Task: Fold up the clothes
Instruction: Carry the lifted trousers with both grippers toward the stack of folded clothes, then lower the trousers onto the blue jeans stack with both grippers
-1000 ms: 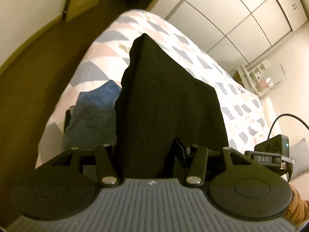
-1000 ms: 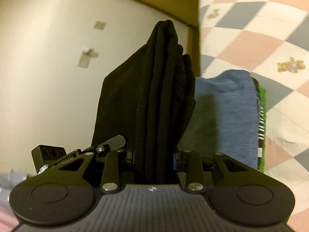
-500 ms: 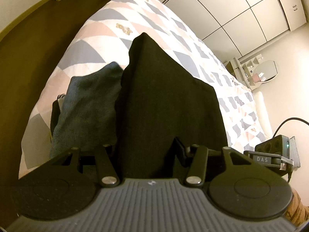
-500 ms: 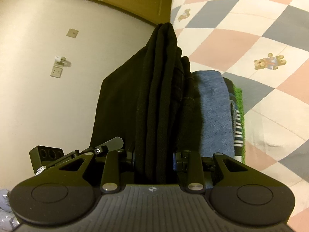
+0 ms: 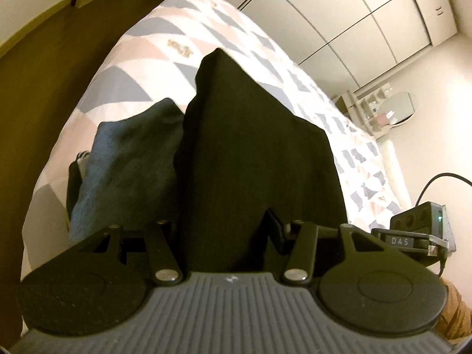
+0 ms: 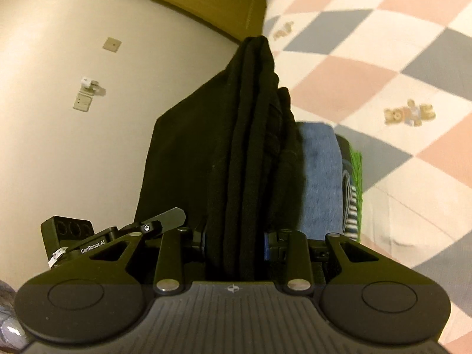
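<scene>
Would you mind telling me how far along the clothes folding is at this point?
Done: a folded blue garment tops a small stack on the bed, with striped and green pieces beneath. In hand: both the left gripper and right gripper are shut on a folded black garment, held above that stack. Left: setting it down on the pile; whether other clothes remain is not visible.

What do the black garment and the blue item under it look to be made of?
Black garment: matte knit fabric, probably cotton jersey; soft stacked folds with no sheen, clamped in both grippers. Blue item: heathered, slightly fuzzy cloth, possibly fleece or terry; the speckled nap suggests it, fibre uncertain.
</scene>
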{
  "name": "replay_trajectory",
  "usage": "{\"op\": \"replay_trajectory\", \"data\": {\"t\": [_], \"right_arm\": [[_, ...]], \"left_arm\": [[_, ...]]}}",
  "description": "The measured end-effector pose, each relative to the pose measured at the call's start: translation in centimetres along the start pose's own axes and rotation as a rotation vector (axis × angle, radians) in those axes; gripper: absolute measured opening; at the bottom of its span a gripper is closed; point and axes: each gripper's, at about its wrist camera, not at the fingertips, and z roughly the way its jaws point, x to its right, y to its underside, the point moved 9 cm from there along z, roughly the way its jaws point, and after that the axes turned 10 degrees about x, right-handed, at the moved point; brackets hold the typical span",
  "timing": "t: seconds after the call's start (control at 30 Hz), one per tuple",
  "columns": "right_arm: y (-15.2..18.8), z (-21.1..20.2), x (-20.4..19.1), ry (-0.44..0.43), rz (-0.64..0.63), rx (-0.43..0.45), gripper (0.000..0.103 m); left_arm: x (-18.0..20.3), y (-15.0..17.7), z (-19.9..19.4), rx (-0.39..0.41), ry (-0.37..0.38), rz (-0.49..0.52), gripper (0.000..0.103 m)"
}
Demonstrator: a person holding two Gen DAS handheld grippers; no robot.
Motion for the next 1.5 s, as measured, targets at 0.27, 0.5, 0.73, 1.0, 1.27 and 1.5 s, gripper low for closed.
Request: {"op": "replay_trajectory", "data": {"t": [0.27, 0.5, 0.73, 1.0, 1.27, 1.5], "right_arm": [[0.6, 0.6, 1.2, 0.063, -0.030, -0.008, 0.047], [-0.5, -3.8, 0.3, 0.148, -0.189, 0.093, 0.055], [2.4, -5.3, -4.0, -0.001, -0.486, 0.064, 0.022], [4.0, -1.2, 0.3, 0.096, -0.497, -0.013, 0.000], [1.6, -3.4, -2.8, 0.049, -0.554, 0.068, 0.015], [-3.2, -1.4, -3.3, 0.087, -0.596, 0.141, 0.015]], "left_arm": [[-0.9, 0.3, 1.0, -0.034, -0.076, 0.042, 0.057], [-0.4, -1.8, -5.7, 0.127, -0.214, 0.115, 0.041], [2.5, 3.3, -7.3, 0.069, -0.215, 0.306, 0.018], [-1.7, 5.8, -5.6, 0.109, -0.290, 0.237, 0.007], [2.3, 2.8, -7.0, 0.167, -0.332, 0.303, 0.008], [2.2, 1.9, -4.2, 0.139, -0.354, 0.313, 0.012]]}}
